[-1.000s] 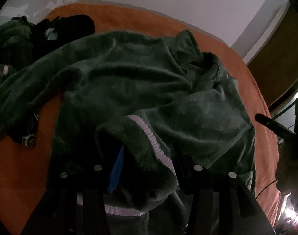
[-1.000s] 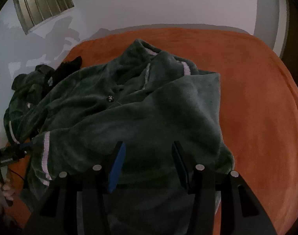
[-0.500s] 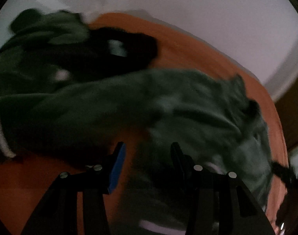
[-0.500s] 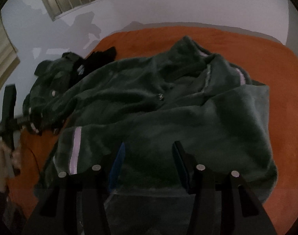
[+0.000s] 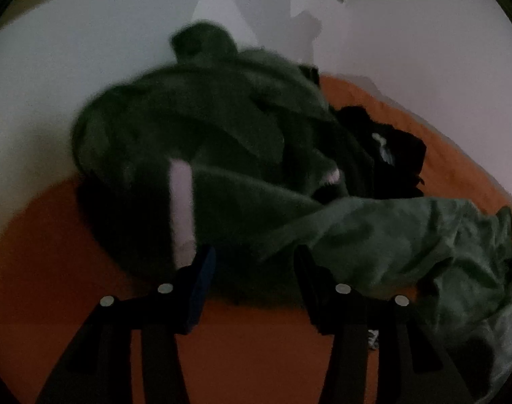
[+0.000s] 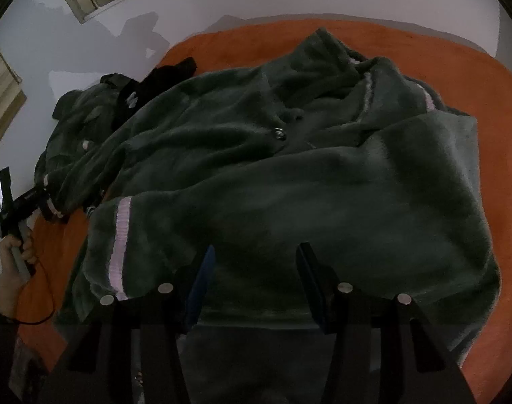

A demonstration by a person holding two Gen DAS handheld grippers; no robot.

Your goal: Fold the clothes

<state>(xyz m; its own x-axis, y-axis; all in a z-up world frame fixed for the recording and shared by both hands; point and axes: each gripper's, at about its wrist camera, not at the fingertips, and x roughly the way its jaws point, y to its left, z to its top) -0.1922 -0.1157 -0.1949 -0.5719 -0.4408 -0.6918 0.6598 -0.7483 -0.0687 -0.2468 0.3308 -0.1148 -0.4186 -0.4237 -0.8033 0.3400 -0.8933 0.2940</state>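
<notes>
Across the orange plush bedspread (image 6: 474, 77) sprawls a dark green fleece jacket (image 6: 289, 175) with pale striped cuffs, reaching from centre to left edge; beside it lies a heap of green and black clothes (image 5: 222, 118); my right gripper (image 6: 254, 269) hangs apart over the hem, gripping nothing; my left gripper (image 5: 254, 269) is opening, nothing pinched, above a sleeve cuff (image 5: 181, 202).

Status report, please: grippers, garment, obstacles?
Left gripper opening, nothing held. Right gripper open over green fleece jacket, half-folded on orange bed. Pile of clothes crowds its far sleeve.
</notes>
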